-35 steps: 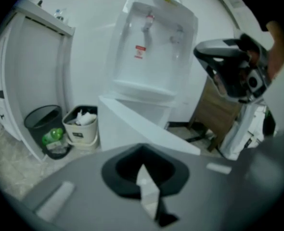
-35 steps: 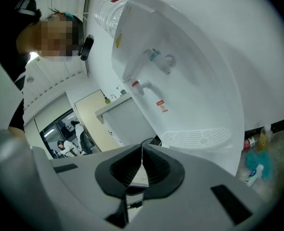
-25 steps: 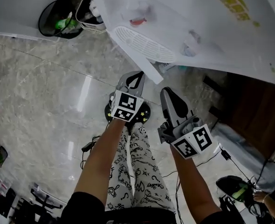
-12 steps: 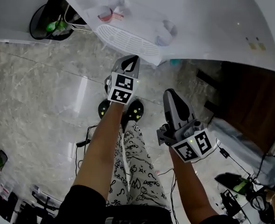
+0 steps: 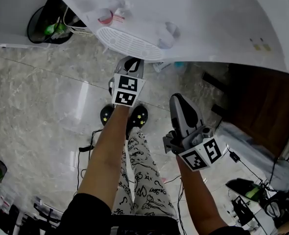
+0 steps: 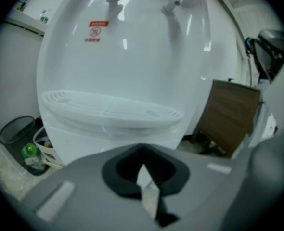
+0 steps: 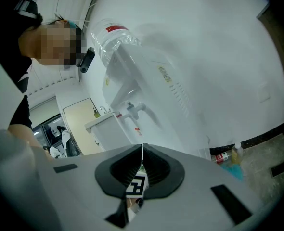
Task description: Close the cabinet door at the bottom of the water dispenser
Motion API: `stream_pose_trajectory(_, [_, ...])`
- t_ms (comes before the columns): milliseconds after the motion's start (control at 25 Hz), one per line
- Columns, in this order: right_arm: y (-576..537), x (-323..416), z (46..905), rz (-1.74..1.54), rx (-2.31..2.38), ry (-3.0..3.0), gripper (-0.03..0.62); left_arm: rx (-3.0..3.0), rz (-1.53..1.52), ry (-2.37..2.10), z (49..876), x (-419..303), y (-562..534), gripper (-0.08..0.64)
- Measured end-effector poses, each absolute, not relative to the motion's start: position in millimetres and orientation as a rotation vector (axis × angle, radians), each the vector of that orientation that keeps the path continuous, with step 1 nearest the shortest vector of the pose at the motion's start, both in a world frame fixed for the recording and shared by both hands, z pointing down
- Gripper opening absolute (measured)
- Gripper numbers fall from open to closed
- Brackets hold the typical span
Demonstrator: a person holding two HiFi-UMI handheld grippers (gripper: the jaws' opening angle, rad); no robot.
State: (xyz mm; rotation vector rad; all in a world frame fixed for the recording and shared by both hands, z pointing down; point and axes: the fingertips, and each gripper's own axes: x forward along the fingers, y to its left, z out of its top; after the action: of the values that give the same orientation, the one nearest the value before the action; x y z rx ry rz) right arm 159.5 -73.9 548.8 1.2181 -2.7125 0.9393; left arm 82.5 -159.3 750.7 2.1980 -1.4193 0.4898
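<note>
The white water dispenser (image 5: 193,18) fills the top of the head view, its ribbed drip tray (image 5: 130,43) jutting toward me. My left gripper (image 5: 129,64) is shut and empty, its tip just under the tray's front edge. In the left gripper view the drip tray (image 6: 110,112) and the white lower front panel (image 6: 79,146) stand right ahead of the left gripper (image 6: 142,154); no door edge sticks out there. My right gripper (image 5: 178,102) hangs back to the right, shut and empty. In its own view the right gripper (image 7: 142,148) points at the dispenser's side (image 7: 180,81).
A black bin (image 5: 49,18) and a wire basket (image 5: 83,26) stand left of the dispenser. A brown wooden panel (image 5: 267,102) is on the right. Cables and gear (image 5: 247,192) lie on the marble floor. My legs and shoes (image 5: 139,116) are below the left gripper.
My left gripper has moved forward to the dispenser's base. The thin white door edge that stuck out beside it a second ago no longer shows. The right gripper barely moved.
</note>
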Motion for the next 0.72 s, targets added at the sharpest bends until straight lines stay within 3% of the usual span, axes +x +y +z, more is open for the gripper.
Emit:
stream_pose_trajectory(280, [-77, 140, 536, 0.932, 1.223, -2.722, 0.017, 2.080, 0.283, -1.532, 704, 39, -112, -0.003])
stream_pose_trajectory(720, [-70, 98, 440, 0.731, 1.158, -2.772, 0.017, 2.296, 0.168, -1.583, 495, 2, -71, -0.003])
